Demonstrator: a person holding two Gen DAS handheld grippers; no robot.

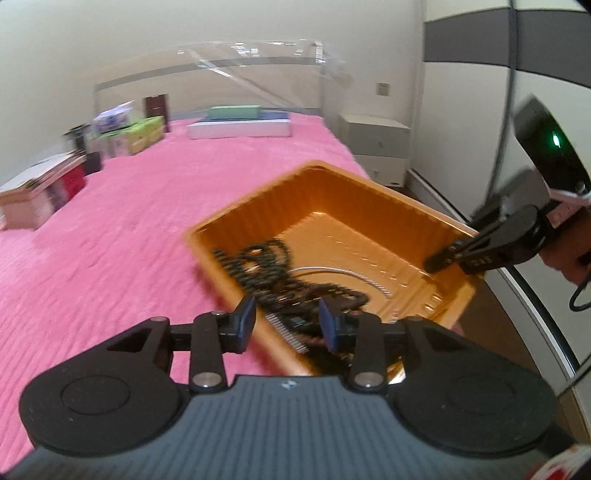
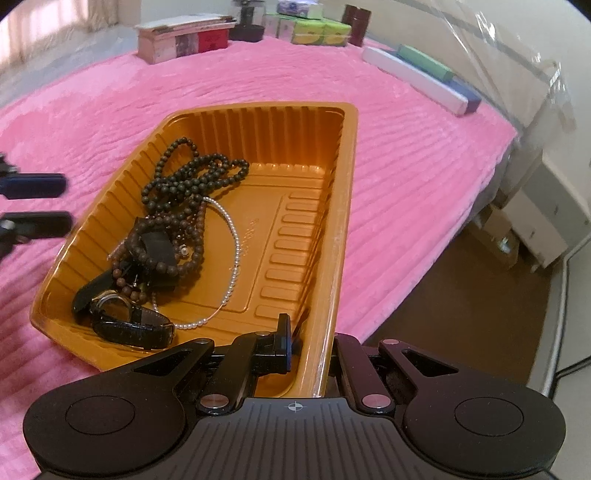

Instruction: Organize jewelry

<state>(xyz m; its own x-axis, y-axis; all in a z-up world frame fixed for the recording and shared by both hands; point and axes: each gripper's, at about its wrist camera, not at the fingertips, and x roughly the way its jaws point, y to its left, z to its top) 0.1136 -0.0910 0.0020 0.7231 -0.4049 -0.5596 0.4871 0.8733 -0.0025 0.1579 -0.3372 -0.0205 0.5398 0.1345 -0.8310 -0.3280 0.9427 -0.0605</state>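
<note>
An orange plastic tray [image 2: 295, 236] lies on a pink bedspread [image 2: 406, 184], near the bed's edge. In its left half is a heap of jewelry: a dark bead necklace [image 2: 192, 173], brown bead bracelets [image 2: 173, 258], a thin pearl strand [image 2: 232, 236] and a black watch [image 2: 125, 321]. My right gripper [image 2: 314, 343] is shut on the tray's near wall, one finger inside and one outside; it also shows on the tray [image 1: 332, 206] rim as the right gripper [image 1: 439, 258]. My left gripper [image 1: 287, 323] is open at the opposite end, its blue pads apart and touching nothing.
Several boxes [image 2: 184, 37] and packets [image 2: 317, 29] line the far side of the bed. A long white box [image 2: 413, 79] with a green box [image 2: 424, 62] lies at the back right. The bed edge drops to brown floor [image 2: 461, 295] beside a white drawer unit [image 2: 546, 218].
</note>
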